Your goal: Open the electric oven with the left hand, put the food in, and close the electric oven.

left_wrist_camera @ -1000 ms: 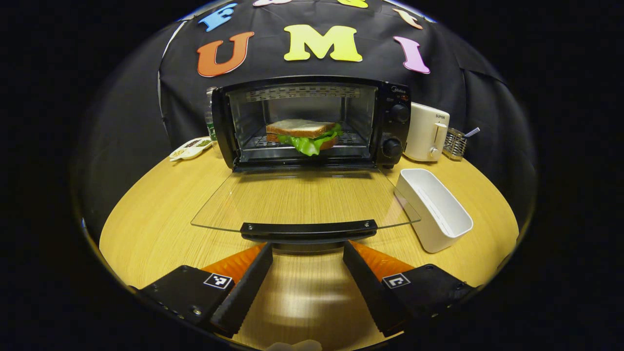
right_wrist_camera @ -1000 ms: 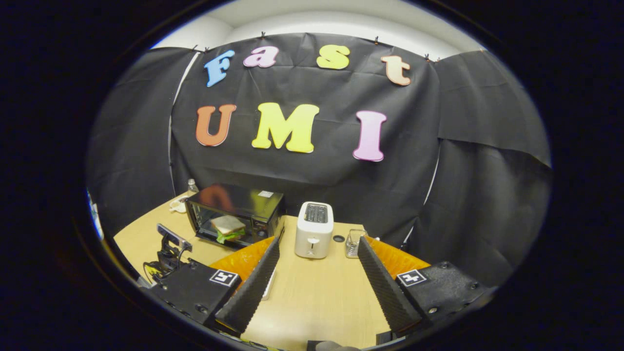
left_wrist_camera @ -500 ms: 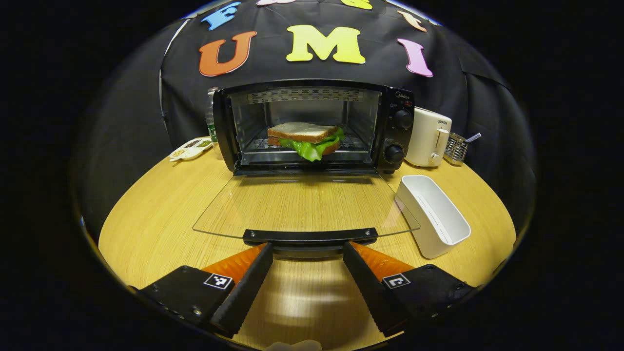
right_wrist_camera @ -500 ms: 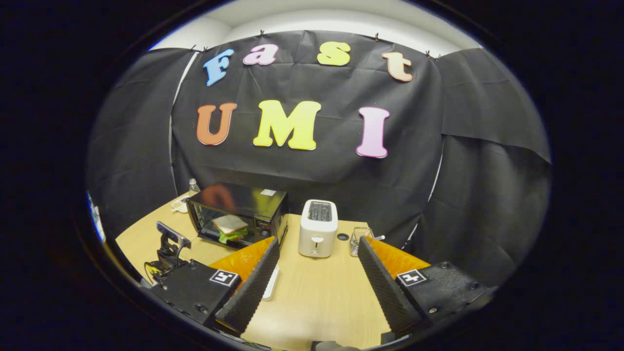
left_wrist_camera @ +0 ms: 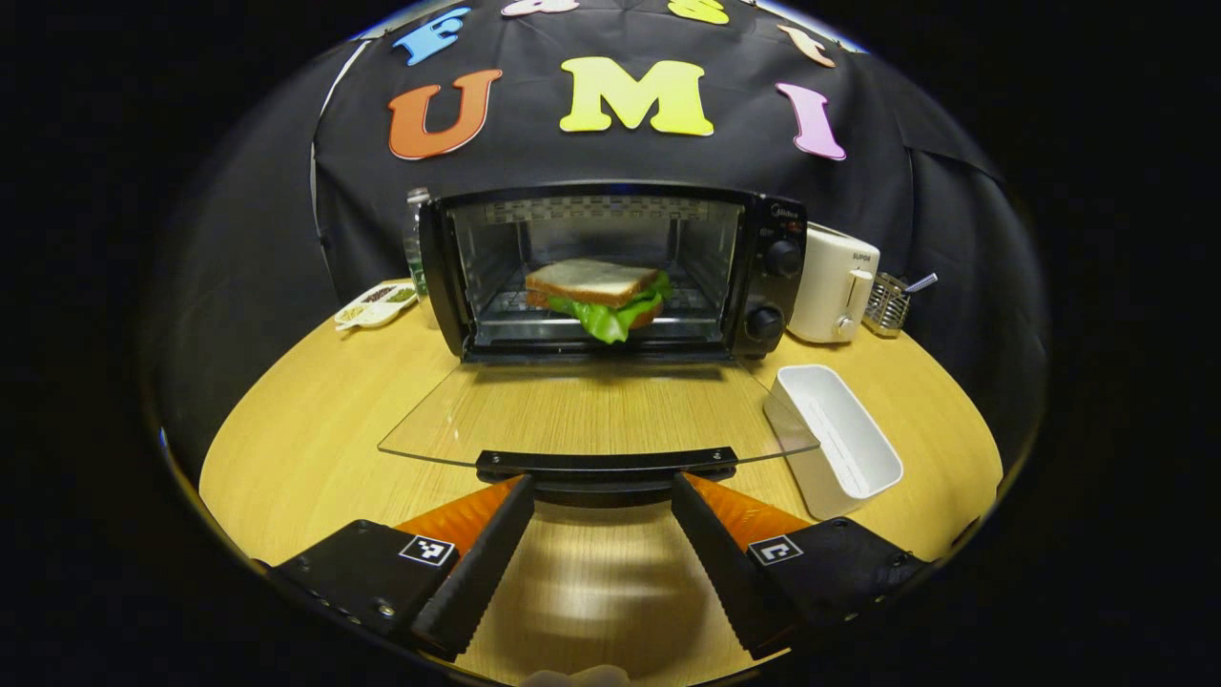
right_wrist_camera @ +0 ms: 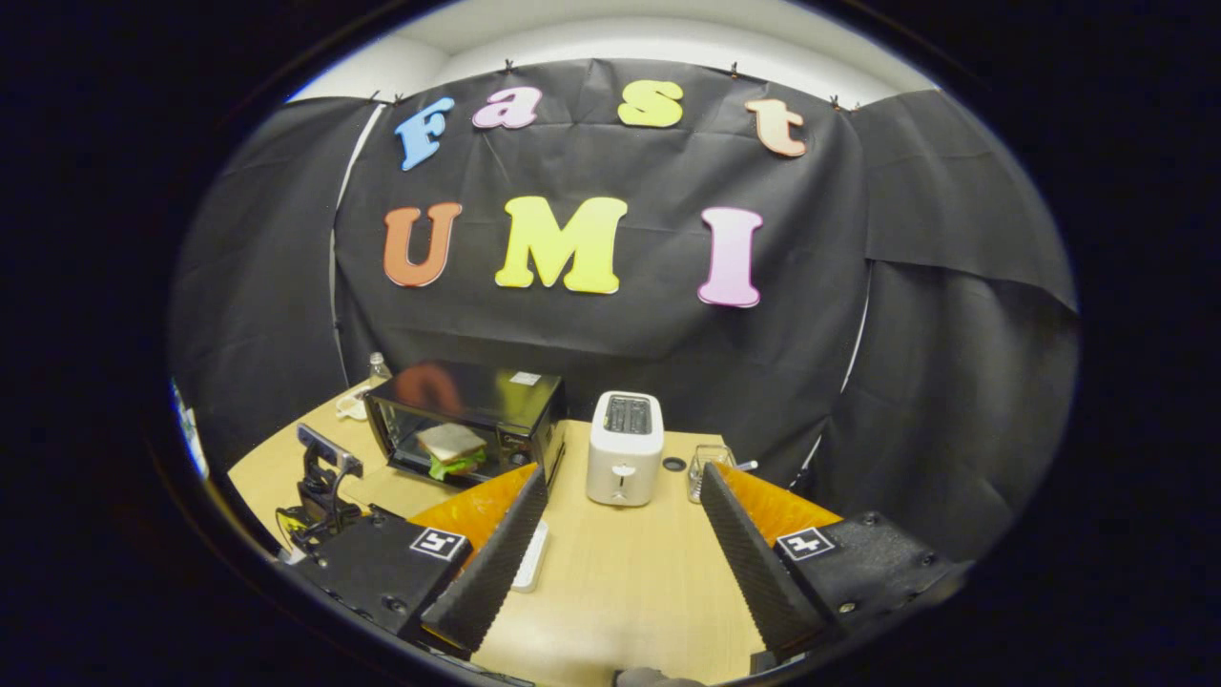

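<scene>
One white bin (left_wrist_camera: 839, 441) beside oven door (left_wrist_camera: 596, 415)

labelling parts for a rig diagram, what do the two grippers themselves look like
The left gripper and the right gripper look alike: two long black fingers with ribbed inner faces, orange panels behind them, and boxy black bases with screws, each bearing a small square black-and-white marker.

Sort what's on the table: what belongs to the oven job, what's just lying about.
Job: oven, its open glass door with handle, sandwich on the rack, left gripper open by the handle.

Lying about: toaster, white tub, wire holder, snack dish, bottle.
</scene>
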A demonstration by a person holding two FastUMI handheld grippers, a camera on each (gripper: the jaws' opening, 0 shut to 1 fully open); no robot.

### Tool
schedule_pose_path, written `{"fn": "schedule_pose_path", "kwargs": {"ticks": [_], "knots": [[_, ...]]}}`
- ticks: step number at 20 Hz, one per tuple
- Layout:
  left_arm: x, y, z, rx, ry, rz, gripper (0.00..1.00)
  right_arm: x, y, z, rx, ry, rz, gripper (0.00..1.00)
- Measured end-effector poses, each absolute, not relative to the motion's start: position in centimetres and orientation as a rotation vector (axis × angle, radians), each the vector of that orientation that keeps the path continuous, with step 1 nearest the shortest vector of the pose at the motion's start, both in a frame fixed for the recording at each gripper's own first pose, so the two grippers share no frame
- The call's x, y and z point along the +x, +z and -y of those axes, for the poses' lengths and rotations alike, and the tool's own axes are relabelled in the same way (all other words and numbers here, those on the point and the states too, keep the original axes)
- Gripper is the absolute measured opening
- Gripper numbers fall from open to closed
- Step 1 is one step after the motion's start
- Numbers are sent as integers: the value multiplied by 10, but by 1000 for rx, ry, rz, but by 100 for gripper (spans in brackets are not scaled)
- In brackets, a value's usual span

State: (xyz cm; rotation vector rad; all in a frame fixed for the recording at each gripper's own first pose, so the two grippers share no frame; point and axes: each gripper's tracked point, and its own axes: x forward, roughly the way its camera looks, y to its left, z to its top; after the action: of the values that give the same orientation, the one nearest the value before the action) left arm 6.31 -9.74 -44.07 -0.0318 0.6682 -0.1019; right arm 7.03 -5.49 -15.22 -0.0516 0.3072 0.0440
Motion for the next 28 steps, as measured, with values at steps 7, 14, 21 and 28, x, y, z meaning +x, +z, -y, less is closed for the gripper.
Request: {"fn": "schedule_pose_path", "kwargs": {"ticks": [7,14,21,28], "knots": [[100,-383,95,-15,-109,-546,96,80,-159,57,-5,34,-312,100],[155,-352,95,-37,-92,-486,98,85,-166,63,8,12,-321,100],[193,-347,95,0,-97,-465,98,92,-166,67,12,-5,-325,100],[189,-344,93,-5,-91,-469,98,95,-161,63,10,1,-317,100]]}}
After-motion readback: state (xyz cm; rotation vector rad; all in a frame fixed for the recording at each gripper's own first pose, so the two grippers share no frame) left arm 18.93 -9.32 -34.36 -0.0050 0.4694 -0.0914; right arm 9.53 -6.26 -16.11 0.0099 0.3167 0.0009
